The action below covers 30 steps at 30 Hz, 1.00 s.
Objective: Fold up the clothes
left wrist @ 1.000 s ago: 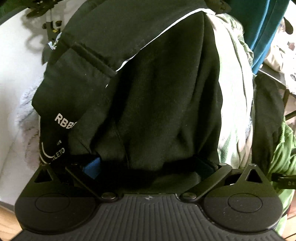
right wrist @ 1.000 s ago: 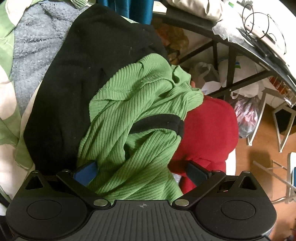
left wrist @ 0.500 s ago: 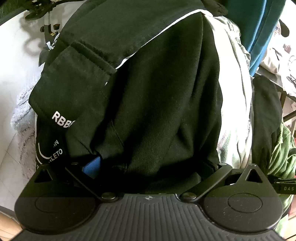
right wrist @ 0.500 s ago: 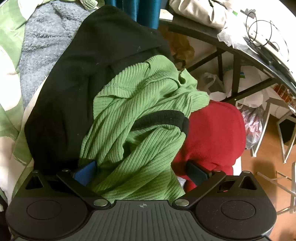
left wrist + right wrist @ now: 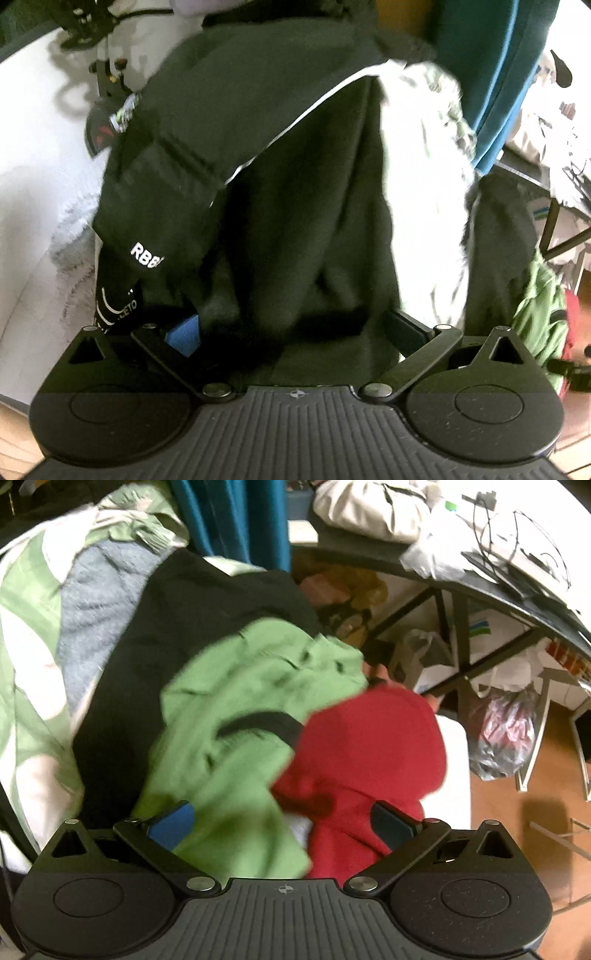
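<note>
A black garment (image 5: 295, 184) with white piping and white lettering (image 5: 146, 254) hangs in a heap in front of my left gripper (image 5: 293, 325). Its folds fill the gap between the wide-apart blue pads, and the jaws stand open. In the right wrist view a green ribbed garment (image 5: 236, 720), crossed by a black band (image 5: 258, 722), lies against a red garment (image 5: 369, 746). Both spill between the spread fingers of my right gripper (image 5: 282, 823), which is open. A black garment (image 5: 147, 664) lies under the green one. The fingertips are partly hidden by cloth.
A pale green-and-white quilt (image 5: 29, 664) and blue-grey fleece (image 5: 99, 602) lie to the left, with a teal curtain (image 5: 236, 517) behind. A black-framed table (image 5: 461, 590) with clutter, plastic bags (image 5: 506, 731) and wooden floor (image 5: 517, 830) are on the right. A white wall (image 5: 37, 129) is at the left.
Both views are blurred with motion. The red garment has shifted toward the middle of the right gripper's gap. The left gripper has drawn back a little from the black garment.
</note>
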Tool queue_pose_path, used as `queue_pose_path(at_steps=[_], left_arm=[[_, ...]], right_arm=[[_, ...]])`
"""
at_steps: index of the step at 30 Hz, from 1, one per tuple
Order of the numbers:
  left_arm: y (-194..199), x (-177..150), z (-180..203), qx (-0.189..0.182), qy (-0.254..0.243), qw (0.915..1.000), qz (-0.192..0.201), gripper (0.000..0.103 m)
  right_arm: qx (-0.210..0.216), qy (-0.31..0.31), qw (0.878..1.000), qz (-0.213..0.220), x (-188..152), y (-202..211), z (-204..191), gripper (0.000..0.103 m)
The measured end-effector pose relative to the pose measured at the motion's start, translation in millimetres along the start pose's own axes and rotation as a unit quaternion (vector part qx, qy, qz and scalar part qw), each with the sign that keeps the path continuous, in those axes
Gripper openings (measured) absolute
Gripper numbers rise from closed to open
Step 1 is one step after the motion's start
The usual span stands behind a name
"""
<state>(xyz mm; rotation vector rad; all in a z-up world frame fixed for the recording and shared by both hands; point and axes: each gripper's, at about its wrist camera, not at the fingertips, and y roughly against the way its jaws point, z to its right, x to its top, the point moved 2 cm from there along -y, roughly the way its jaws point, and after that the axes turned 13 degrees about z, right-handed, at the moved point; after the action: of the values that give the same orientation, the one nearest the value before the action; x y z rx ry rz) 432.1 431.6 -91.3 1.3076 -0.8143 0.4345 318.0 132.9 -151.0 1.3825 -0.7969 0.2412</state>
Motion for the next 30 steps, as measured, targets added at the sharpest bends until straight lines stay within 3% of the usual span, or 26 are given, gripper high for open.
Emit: queue_pose_path(at_steps=[5, 10, 16, 19, 21, 23, 27, 29, 30], left_arm=[[9.5, 19.1, 41.7, 0.029, -0.038, 0.9985, 0.025, 0.103], [30.5, 32.8, 61.7, 0.029, -0.062, 0.9955, 0.065, 0.103], [12.3, 39.0, 108.3, -0.047, -0.082, 0.9942, 0.051, 0.103], [-6.2, 29.3, 148.8, -0.101, -0.166, 0.9801, 0.043, 0.101], [-22.3, 18.5, 174.2, -0.128, -0.224, 0.9656, 0.034, 0.086], [-44.7, 8.6, 191.6, -0.143, -0.246, 0.9586, 0.011, 0.08], [-84.3, 0.5, 203.7, -0.147, -0.214, 0.9653, -0.028, 0.057], [-88.8, -1.8, 206.0, -0.151, -0.213, 0.9649, -0.028, 0.049], [-90.3, -2.6, 207.0, -0.152, -0.215, 0.9645, -0.027, 0.039]], right_arm=[[0.004, -0.01, 1.0, -0.009, -23.1, -1.8, 16.5, 0.102], [0.033, -0.037, 0.999, -0.011, -35.5, -10.0, 30.4, 0.102], [0.058, -0.047, 0.997, -0.008, -42.1, -21.0, 36.5, 0.102], [0.065, -0.049, 0.997, -0.003, -41.1, -17.1, 39.7, 0.102], [0.069, -0.052, 0.996, 0.0, -40.1, -13.8, 42.6, 0.102], [0.072, -0.055, 0.996, -0.001, -39.0, -8.9, 46.8, 0.102], [0.059, -0.047, 0.997, 0.013, -32.4, 4.6, 57.1, 0.102], [0.057, -0.048, 0.997, 0.024, -27.4, 12.3, 62.4, 0.102], [0.058, -0.049, 0.997, 0.03, -24.6, 16.2, 65.1, 0.1]])
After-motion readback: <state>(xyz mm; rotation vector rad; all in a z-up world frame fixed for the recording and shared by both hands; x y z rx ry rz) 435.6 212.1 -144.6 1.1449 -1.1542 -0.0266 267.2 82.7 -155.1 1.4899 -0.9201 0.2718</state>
